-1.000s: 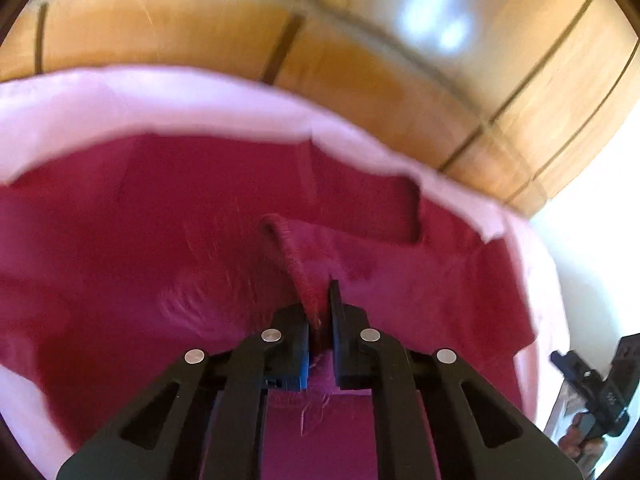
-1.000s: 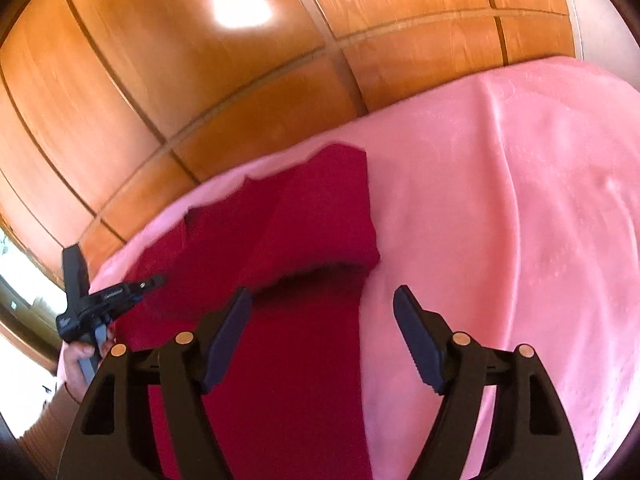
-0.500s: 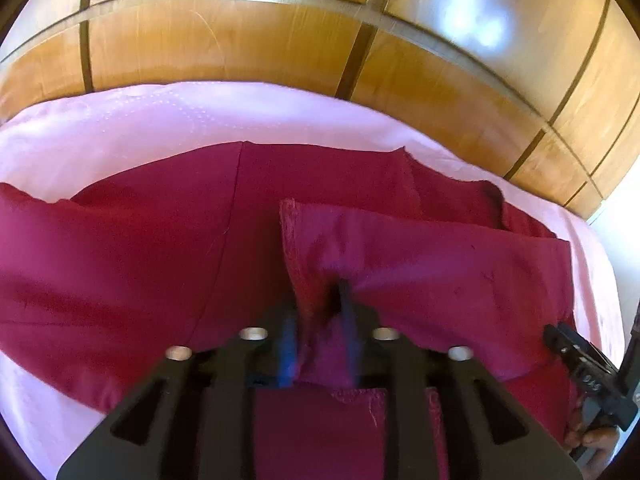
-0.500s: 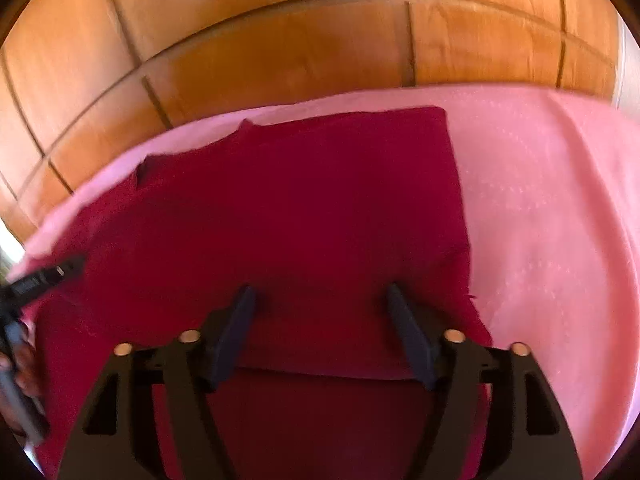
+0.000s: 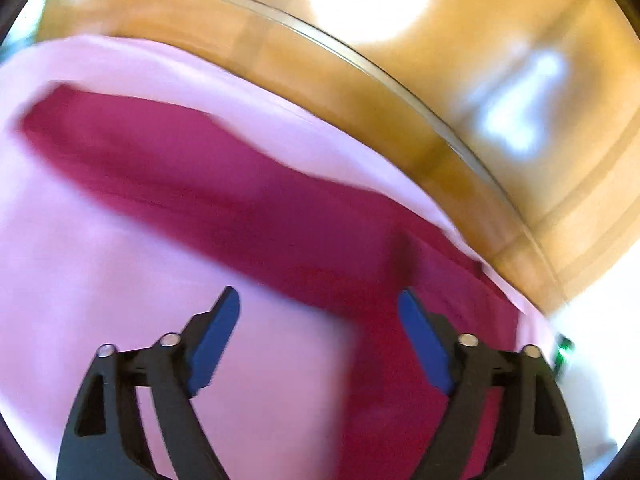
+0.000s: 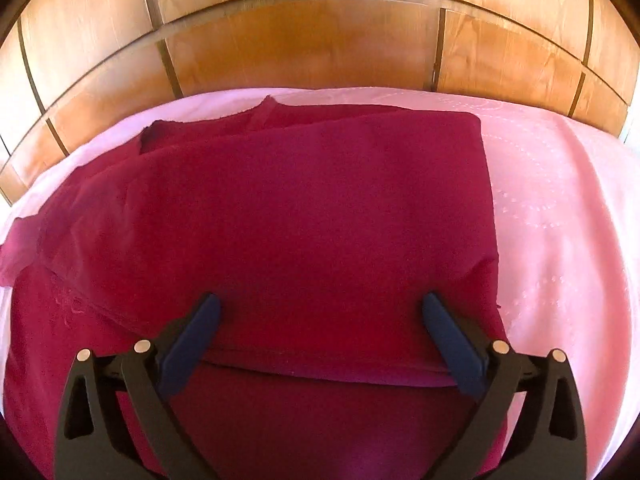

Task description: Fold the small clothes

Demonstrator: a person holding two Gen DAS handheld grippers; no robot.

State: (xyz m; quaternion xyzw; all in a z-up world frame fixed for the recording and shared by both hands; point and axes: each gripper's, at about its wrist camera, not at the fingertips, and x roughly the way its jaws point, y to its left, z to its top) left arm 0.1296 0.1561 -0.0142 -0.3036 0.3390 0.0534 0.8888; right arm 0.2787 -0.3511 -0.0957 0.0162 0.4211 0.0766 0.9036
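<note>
Both grippers with jaws spread wide and gripping nothing, left gripper (image 5: 318, 300) and right gripper (image 6: 318, 306) above folded crimson garment (image 6: 304, 208), pink bedsheet (image 6: 560, 208) beneath garment, wooden panelling (image 6: 304, 44) behind garment

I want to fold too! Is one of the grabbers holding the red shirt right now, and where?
Nothing is held. The left gripper and right gripper are both open, with the red garment lying loose on the pink sheet.

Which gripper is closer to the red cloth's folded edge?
Right. The right gripper hangs open just over the red cloth's folded edge; the left gripper is open beside the cloth, mostly above the pink sheet.
</note>
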